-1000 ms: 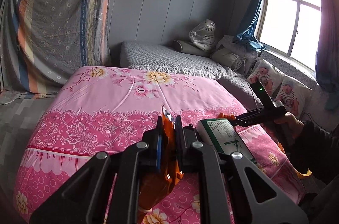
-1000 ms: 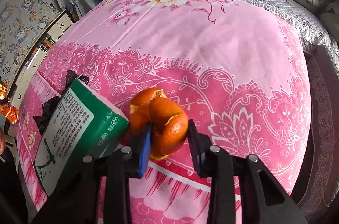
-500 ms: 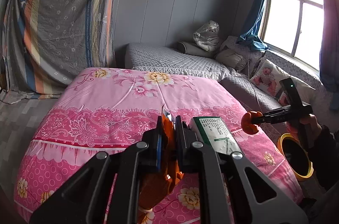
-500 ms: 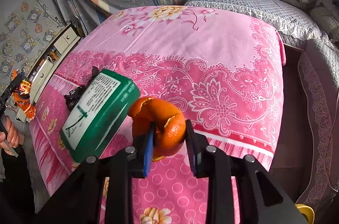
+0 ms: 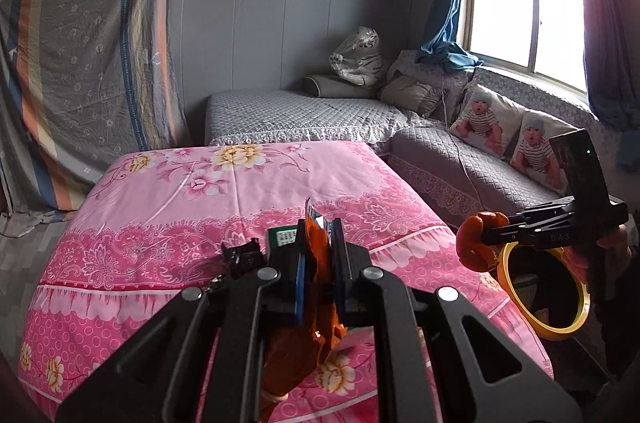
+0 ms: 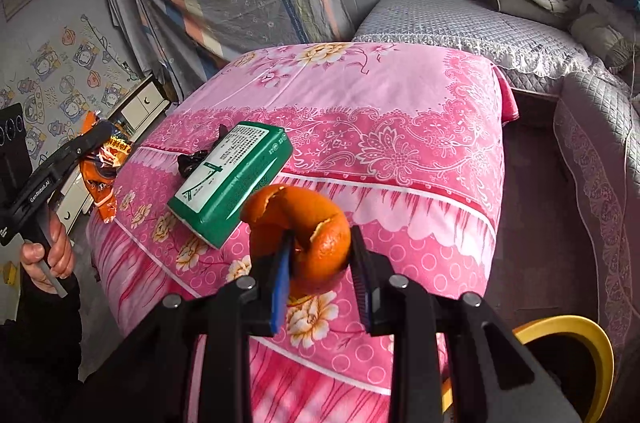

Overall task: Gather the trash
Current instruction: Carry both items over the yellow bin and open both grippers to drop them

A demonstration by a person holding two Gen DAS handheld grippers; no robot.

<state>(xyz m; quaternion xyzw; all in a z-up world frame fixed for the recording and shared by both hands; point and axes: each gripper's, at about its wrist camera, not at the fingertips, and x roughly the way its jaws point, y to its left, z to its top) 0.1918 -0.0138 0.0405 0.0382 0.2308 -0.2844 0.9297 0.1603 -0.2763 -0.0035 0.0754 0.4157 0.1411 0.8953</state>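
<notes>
Both grippers have drawn back off the pink floral bedspread (image 6: pixel 400 95). Our left gripper (image 5: pixel 318 255) clamps an orange snack wrapper (image 5: pixel 316 263); our right gripper (image 6: pixel 320 255) pinches orange peel (image 6: pixel 316 223) above a yellow-rimmed bin (image 5: pixel 576 327).

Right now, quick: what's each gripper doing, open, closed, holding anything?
Left gripper: jaws shut on the orange snack wrapper.
Right gripper: jaws shut on the orange peel.
</notes>
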